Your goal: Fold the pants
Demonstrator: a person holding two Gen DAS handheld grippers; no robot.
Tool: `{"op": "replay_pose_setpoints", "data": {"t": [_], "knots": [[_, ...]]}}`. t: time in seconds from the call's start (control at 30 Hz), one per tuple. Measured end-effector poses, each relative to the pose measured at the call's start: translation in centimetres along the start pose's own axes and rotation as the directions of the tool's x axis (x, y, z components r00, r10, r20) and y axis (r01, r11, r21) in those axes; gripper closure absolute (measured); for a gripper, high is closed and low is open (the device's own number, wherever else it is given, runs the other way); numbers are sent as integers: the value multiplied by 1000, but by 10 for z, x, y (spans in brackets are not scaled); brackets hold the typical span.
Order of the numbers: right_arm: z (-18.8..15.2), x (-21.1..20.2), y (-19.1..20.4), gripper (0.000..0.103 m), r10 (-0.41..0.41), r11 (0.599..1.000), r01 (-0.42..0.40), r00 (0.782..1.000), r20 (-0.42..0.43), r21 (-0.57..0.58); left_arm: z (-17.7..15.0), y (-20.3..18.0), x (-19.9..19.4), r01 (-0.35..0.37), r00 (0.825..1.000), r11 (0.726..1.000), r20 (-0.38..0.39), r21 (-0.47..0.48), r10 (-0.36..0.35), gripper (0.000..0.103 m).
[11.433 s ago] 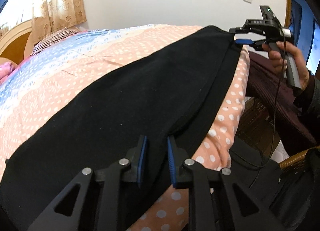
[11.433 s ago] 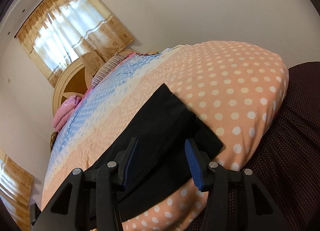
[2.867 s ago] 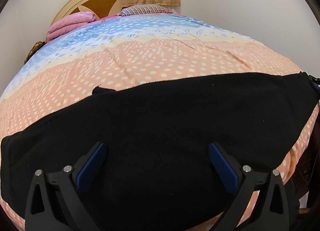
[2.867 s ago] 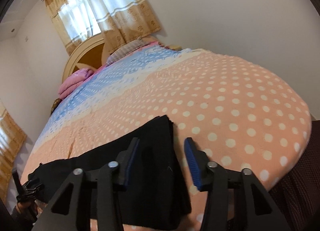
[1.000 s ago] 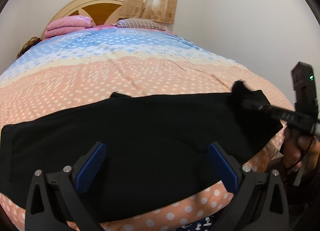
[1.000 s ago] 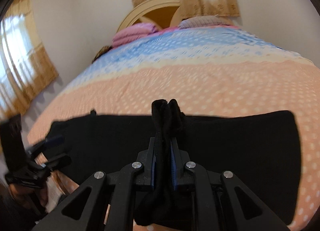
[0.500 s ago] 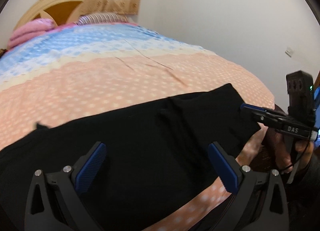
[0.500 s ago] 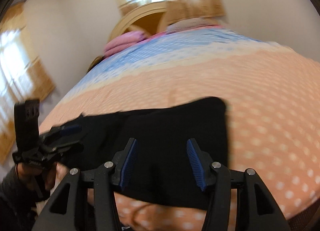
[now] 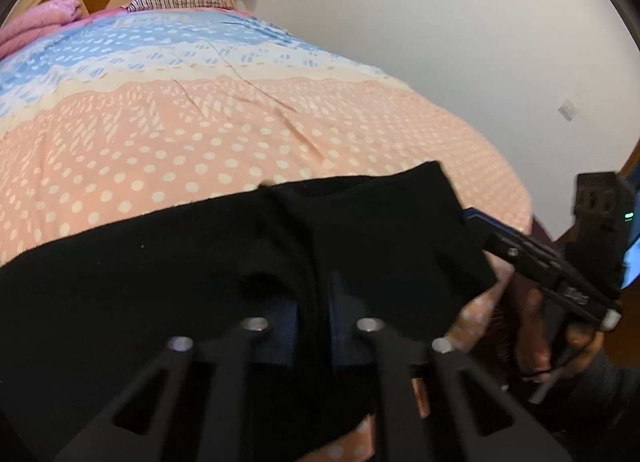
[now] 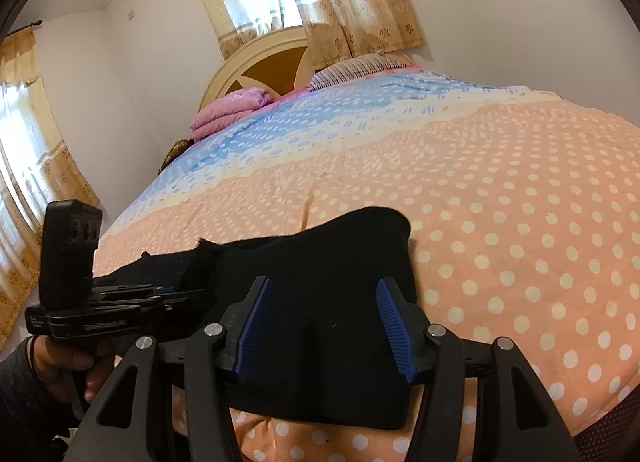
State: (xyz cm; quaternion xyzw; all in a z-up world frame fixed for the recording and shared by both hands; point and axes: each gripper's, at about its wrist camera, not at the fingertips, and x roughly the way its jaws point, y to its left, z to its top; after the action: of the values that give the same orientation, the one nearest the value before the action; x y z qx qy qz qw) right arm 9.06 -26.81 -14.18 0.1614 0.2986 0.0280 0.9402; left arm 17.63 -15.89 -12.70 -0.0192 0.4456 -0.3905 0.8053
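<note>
Black pants (image 9: 160,262) lie folded along the near edge of the bed, one end doubled over the rest (image 10: 332,246). My left gripper (image 9: 314,302) is closing its jaws on a raised ridge of the black cloth, which is pinched between the pads. In the right wrist view the left gripper (image 10: 188,294) reaches in from the left at the pants' edge. My right gripper (image 10: 323,286) hovers over the doubled end with its jaws opening, its blue pads apart and clear of the cloth. Its tip (image 9: 470,218) shows at the pants' right corner.
The bed (image 9: 200,134) has a peach dotted cover that turns blue toward the headboard (image 10: 272,70). A pink folded blanket (image 10: 232,106) and a striped pillow (image 10: 352,66) lie there. A hand (image 10: 60,362) holds the left gripper. White walls stand to the right.
The right gripper let go of the lifted pants end and opened over the folded cloth. The left gripper swung right and went from wide open to closed on a ridge of fabric.
</note>
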Motion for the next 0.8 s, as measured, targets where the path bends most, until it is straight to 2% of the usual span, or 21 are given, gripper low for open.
{"op": "replay_pose_setpoints", "data": {"t": [0.13,0.27,0.37,0.5,0.57,0.63,0.67,0.8], "knots": [[2,-6,1,45,5,1000,-5,999,47,2,-1,-2,-28,6,999,1000,54,-4,-6,91],[2,-11,9,44,34,999,-31,997,73,-33,-1,7,-47,-28,997,999,71,-27,30,91],[-2,-9,22,42,89,992,-84,994,57,-90,-7,21,-46,-80,995,996,54,-48,82,91],[-12,-5,43,41,150,971,-145,989,16,-188,-16,37,-39,-115,992,990,40,-76,119,91],[-16,5,46,41,142,969,-146,989,-30,-199,-19,40,-34,-133,990,989,35,-66,135,90],[-19,22,41,41,67,977,-84,993,-93,-196,-22,41,-30,-150,988,987,28,-59,152,89],[-22,31,37,40,33,981,-57,991,-129,-188,-24,43,-28,-152,988,986,24,-61,154,84],[-16,22,37,40,66,982,-83,993,-103,-168,-28,43,-27,-160,986,986,39,-54,162,83]]}}
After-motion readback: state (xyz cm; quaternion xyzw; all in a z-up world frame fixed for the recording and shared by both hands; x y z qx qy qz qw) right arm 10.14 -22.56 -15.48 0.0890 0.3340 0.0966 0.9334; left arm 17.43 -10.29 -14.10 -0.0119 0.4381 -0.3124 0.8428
